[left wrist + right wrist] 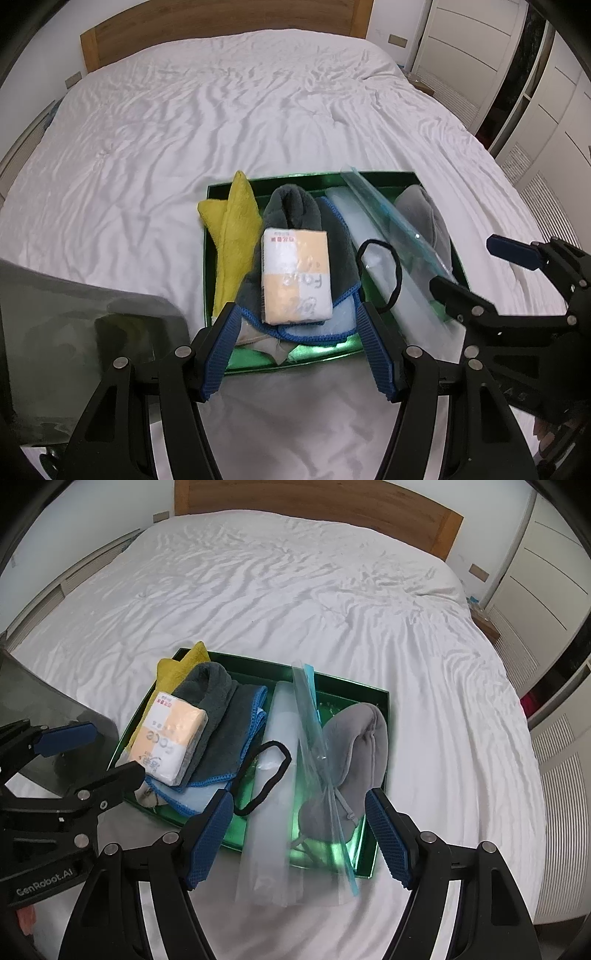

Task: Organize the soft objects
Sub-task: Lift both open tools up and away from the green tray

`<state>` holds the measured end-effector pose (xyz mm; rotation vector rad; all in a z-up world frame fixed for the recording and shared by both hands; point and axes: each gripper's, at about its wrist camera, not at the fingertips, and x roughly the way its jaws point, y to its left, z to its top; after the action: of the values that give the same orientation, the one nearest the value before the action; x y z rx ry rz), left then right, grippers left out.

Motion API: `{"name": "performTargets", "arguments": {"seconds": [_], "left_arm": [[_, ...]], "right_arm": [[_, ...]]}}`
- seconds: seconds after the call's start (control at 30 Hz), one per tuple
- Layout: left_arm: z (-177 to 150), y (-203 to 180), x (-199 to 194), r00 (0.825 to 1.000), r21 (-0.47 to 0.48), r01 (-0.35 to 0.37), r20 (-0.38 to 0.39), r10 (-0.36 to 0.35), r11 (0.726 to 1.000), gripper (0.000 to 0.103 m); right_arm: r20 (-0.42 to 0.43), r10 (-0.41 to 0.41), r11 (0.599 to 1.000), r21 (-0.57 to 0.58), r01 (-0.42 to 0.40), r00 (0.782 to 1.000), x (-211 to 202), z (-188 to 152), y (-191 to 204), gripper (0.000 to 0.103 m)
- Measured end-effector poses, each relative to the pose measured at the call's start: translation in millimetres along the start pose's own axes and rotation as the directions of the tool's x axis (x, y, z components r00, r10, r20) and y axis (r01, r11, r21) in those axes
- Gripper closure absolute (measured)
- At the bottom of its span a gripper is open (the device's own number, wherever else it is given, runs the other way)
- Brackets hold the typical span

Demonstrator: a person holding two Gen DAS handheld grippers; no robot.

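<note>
Both sets of jaws spread wide and gripping nothing: left gripper [299, 347] hovering at the near edge of the green tray [207, 258], right gripper [299, 834] over the clear plastic bag [273, 812]. Inside the tray: tissue pack [295, 273] atop dark grey towel [291, 206], yellow cloth [232, 229] draped over the rim, black hair band [380, 273], grey pouch [354, 746]. Likely trouble: slippery bag overhanging onto the bed [184, 129], sliding out; tissue pack tipping off if the towel gets tugged.

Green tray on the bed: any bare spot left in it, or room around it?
The shiny green tray is crowded throughout; only a bare strip shows along its far edge, behind the grey plush pillow. The white bedsheet lies open beyond the tray and to its right. The clear plastic bags overhang the near edge.
</note>
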<state>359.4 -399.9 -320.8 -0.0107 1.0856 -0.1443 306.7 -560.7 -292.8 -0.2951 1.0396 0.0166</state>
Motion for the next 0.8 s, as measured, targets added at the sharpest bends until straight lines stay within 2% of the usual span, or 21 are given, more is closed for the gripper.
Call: {"name": "performTargets", "arguments": {"seconds": [0.3, 0.37, 0.57, 0.8], "left_arm": [[-7, 6, 1, 1.0, -0.003, 0.003, -0.018, -0.003, 1.0, 0.044], [-9, 8, 0, 1.0, -0.005, 0.003, -0.017, -0.004, 1.0, 0.044], [-12, 8, -2, 1.0, -0.003, 0.008, -0.015, -0.008, 1.0, 0.044], [-18, 6, -8, 1.0, 0.003, 0.011, -0.012, -0.011, 1.0, 0.044]], "right_arm": [[-0.034, 0.04, 0.996, 0.079, -0.037, 0.999, 9, 2, 0, 0.027], [-0.056, 0.057, 0.992, 0.118, -0.051, 0.997, 14, 2, -3, 0.024], [-0.079, 0.038, 0.985, 0.171, -0.024, 0.996, 16, 1, -2, 0.022], [-0.059, 0.002, 0.981, 0.194, 0.01, 0.998, 6, -3, 2, 0.021]]}}
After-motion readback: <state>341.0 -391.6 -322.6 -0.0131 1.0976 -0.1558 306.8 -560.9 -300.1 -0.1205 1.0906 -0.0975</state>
